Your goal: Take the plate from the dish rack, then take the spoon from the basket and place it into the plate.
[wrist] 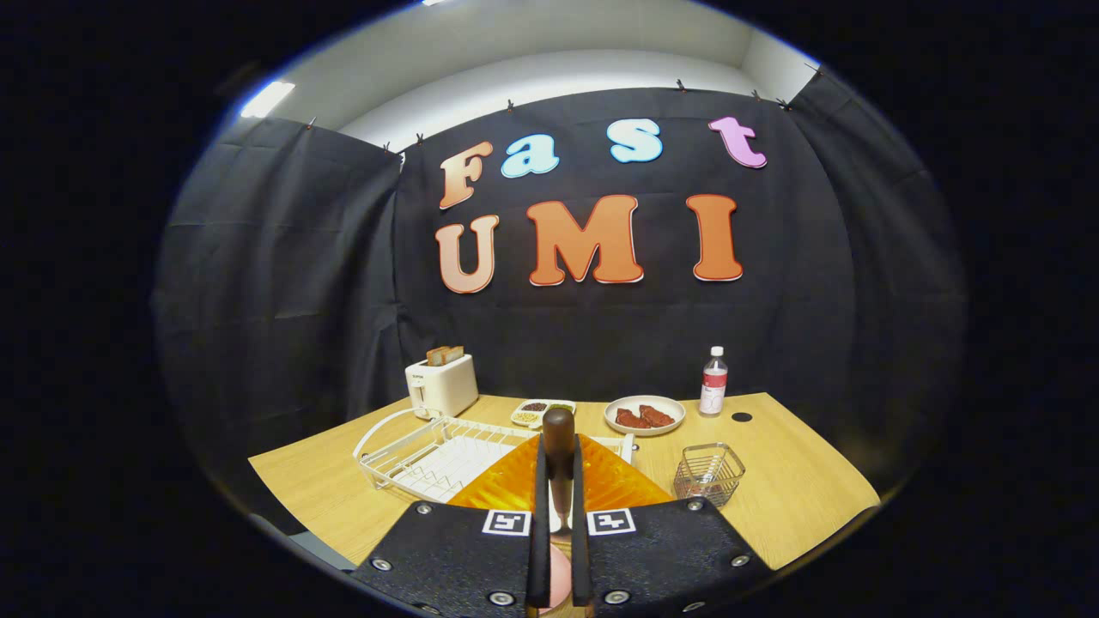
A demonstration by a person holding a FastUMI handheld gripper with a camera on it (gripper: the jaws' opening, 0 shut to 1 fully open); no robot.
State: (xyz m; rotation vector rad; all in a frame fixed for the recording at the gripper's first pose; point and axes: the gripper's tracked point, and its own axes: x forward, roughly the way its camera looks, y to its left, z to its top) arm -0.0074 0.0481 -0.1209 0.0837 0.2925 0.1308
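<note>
Gripper view: claw clamps round-ended wooden spoon.

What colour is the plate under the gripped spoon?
Translucent orange with a ribbed texture; the plate shows best in the gripper view, just beyond the gripper, whose jaws clamp the spoon.

Gripper closed on the spoon, both fingers pressing its dark handle, which stands upright between them, above the orange plate lying on the wooden table. White dish rack just behind the plate toward the left, wire basket beside the plate on the right. Farther back near the wall: toaster with bread, small tray of seeds, dish of meat, bottle.
</note>
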